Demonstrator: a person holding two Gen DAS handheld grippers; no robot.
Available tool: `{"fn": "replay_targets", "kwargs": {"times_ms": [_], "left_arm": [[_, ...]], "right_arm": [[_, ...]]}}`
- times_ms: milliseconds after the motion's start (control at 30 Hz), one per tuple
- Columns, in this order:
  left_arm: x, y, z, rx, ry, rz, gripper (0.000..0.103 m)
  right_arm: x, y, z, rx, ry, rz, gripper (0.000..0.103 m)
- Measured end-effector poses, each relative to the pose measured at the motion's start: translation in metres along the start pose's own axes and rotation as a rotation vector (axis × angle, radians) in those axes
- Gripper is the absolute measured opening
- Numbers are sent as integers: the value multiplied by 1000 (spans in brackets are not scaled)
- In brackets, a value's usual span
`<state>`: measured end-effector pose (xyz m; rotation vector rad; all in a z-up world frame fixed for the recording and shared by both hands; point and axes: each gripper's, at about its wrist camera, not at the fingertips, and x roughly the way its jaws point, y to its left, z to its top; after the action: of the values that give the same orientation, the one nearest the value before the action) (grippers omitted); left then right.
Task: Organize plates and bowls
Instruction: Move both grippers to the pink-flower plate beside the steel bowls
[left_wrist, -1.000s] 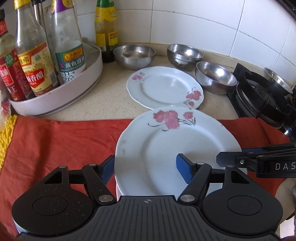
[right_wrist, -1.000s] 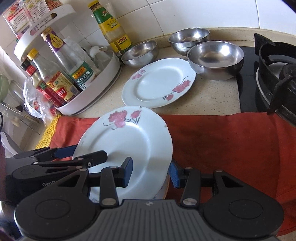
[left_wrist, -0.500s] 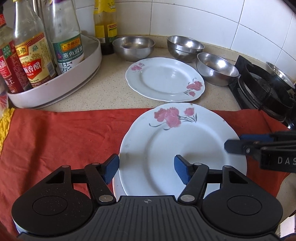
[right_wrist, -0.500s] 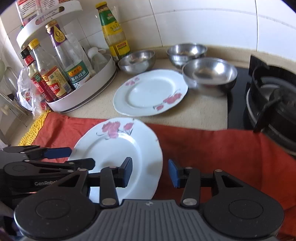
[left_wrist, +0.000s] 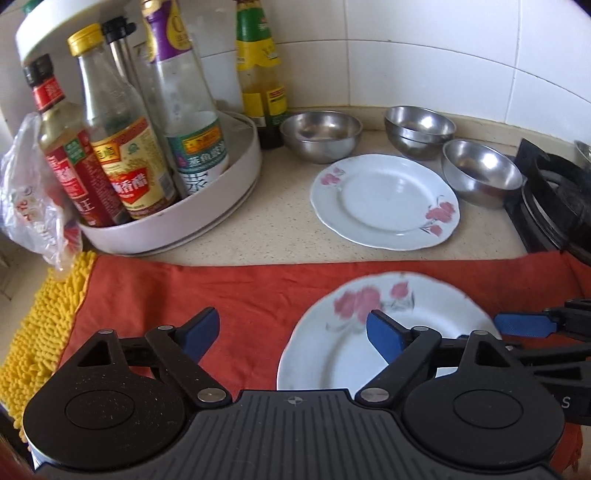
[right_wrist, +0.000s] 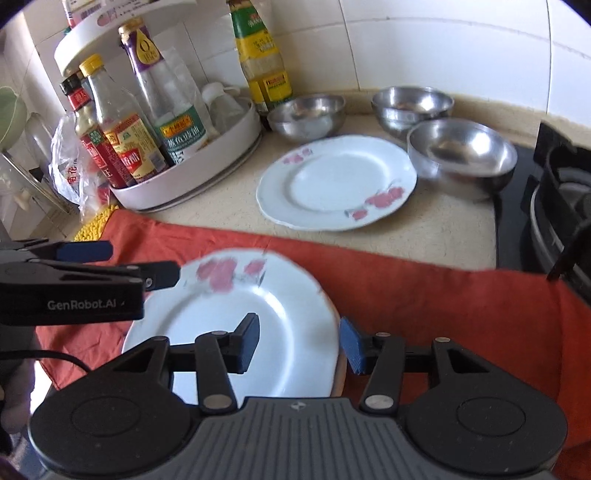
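The red cloth (left_wrist: 229, 291) lies bare on the near left, and right of the near plate (right_wrist: 266, 325) it is bare up to the stove (right_wrist: 554, 206). A strip of bare surface (left_wrist: 280, 221) runs between the bottle tray (left_wrist: 207, 206) and the far plate (left_wrist: 384, 199). Steel bowls (left_wrist: 321, 134) crowd the far wall. The stove closes the right side.
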<state>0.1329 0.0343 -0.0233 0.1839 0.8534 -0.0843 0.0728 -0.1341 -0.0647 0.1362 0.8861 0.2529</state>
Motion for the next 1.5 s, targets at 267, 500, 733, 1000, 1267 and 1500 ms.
{"fn": "replay_targets", "kwargs": {"times_ms": [267, 500, 733, 1000, 1267, 1500], "left_arm": [[-5, -3, -2, -29, 19, -11, 91], [-10, -14, 0, -8, 1, -3, 92], [-14, -18, 6, 14, -18, 6, 93], [-2, -18, 25, 40, -38, -20, 94], [24, -18, 51, 81, -50, -33, 96], [59, -20, 72, 99, -24, -52, 96]], "right_arm": [[-9, -9, 19, -27, -49, -56, 50], [-12, -9, 24, -56, -54, -82, 51], [-10, -10, 30, -82, -60, -137, 55], [-6, -16, 43, -85, -83, -237, 61], [13, -33, 59, -11, -64, -267, 61], [34, -46, 76, 90, -47, -239, 61]]}}
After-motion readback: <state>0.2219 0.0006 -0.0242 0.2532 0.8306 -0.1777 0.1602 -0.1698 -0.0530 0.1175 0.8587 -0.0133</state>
